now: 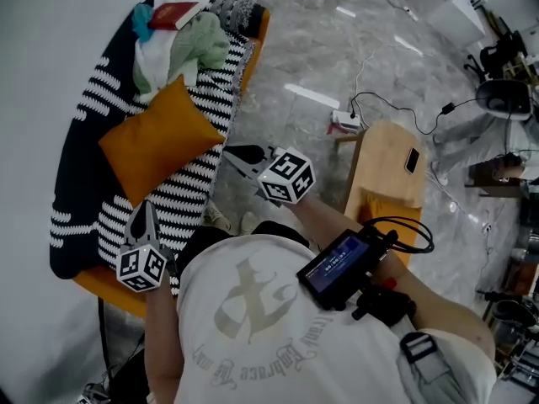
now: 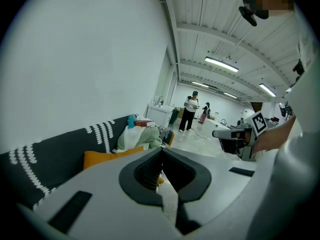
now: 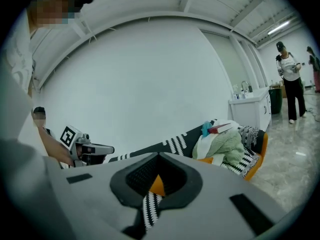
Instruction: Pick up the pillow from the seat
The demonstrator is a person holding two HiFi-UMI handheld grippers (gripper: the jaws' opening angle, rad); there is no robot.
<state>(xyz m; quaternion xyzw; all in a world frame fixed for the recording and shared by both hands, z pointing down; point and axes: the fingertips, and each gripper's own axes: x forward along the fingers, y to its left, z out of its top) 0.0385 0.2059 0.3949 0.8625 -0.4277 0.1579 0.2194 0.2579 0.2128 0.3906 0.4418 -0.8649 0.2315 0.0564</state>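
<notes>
An orange pillow (image 1: 160,137) lies on the seat of a sofa (image 1: 76,154) with a black-and-white striped cover. My left gripper (image 1: 148,206) is shut and empty; it points at the pillow's near corner from just short of it. To the pillow's right, at the seat's front edge, my right gripper (image 1: 229,153) is also shut and empty. In the left gripper view the pillow (image 2: 102,157) shows beyond the closed jaws of the left gripper (image 2: 161,152), with the right gripper (image 2: 235,134) off to the right. In the right gripper view the pillow (image 3: 157,184) peeks through that gripper (image 3: 159,157).
A heap of clothes (image 1: 181,45) with a red book (image 1: 173,13) fills the sofa's far end. A low wooden bench (image 1: 383,175) with a phone (image 1: 412,160) stands on the right, and a power strip (image 1: 345,123) with cables lies on the marble floor. Two people (image 2: 190,111) stand far off.
</notes>
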